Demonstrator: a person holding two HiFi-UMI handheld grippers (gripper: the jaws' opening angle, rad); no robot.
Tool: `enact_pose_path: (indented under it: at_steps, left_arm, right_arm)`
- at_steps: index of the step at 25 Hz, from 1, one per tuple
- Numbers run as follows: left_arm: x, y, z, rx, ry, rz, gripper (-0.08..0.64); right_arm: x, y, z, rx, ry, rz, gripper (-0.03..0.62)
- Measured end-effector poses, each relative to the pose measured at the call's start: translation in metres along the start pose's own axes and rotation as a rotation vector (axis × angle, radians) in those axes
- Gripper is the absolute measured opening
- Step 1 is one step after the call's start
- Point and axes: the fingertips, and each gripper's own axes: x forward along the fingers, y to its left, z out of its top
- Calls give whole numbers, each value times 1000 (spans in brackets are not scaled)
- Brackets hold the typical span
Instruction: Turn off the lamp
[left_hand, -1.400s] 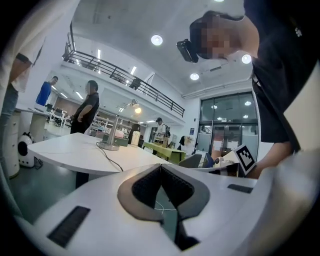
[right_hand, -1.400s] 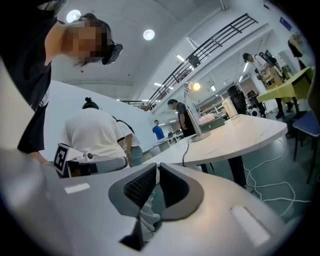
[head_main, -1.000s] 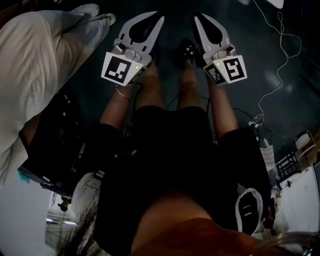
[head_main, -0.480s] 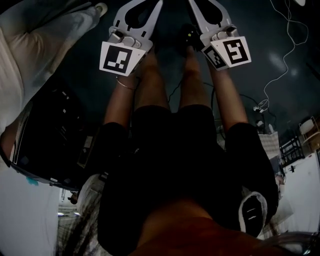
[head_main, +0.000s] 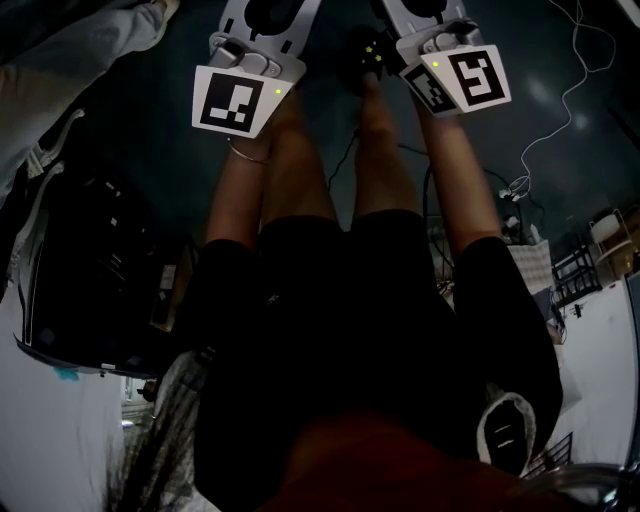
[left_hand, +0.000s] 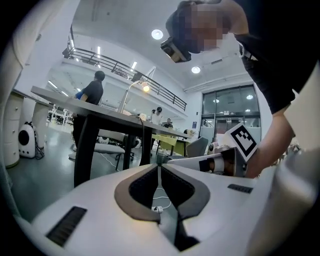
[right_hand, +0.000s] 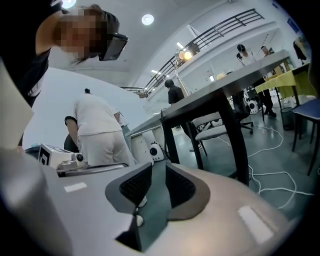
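Observation:
The lamp (left_hand: 145, 88) is lit, its bright head on a thin curved arm above a long dark-legged table (left_hand: 100, 114). The right gripper view shows the same glowing lamp (right_hand: 187, 55) over the table (right_hand: 225, 82). Both grippers are held low in front of the person's legs, well short of the lamp. My left gripper (left_hand: 159, 166) is shut, tips together, holding nothing. My right gripper (right_hand: 159, 165) has its jaws opening, with a gap and nothing between them. In the head view only the gripper bodies and their marker cubes (head_main: 232, 100) (head_main: 465, 80) show.
A person in white (right_hand: 100, 132) stands close on the right gripper's left. Another person (left_hand: 92, 92) stands behind the table. White cables (head_main: 560, 90) trail over the dark floor, and a black case (head_main: 90, 280) lies at the left. Chairs (right_hand: 217, 127) stand under the table.
In the head view both grippers have slid toward the top edge, so their tips are now cut off. The light-clothed person at the left has mostly left that view.

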Motion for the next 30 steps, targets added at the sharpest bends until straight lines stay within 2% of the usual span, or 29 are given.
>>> enact_pose_path:
  at_steps: [6,10,17,23,27,30]
  left_arm:
    - [-1,13,-12,-26,13,10,9]
    - [2,14,-16,-26,25,-5,8]
    - [0,18,-15,-34,37,-2,8]
    - [-5,24,-19,-47,36,6,9]
    - [-8,25,-21,-49,35,7,8]
    - [-13,28,-22,-54,44,8,8]
  right_arm:
    - [23,-12,-22,20,8,-14,55]
    - [32,-26,-31,51,10,-29,97]
    - [50,-44,-48,57,55,-61,100]
    - [73,-53,-61,18,107,-71,109]
    - [83,-65,-68,-30,133,-115,115]
    - [93,-73,-73,-28,150,-134,115]
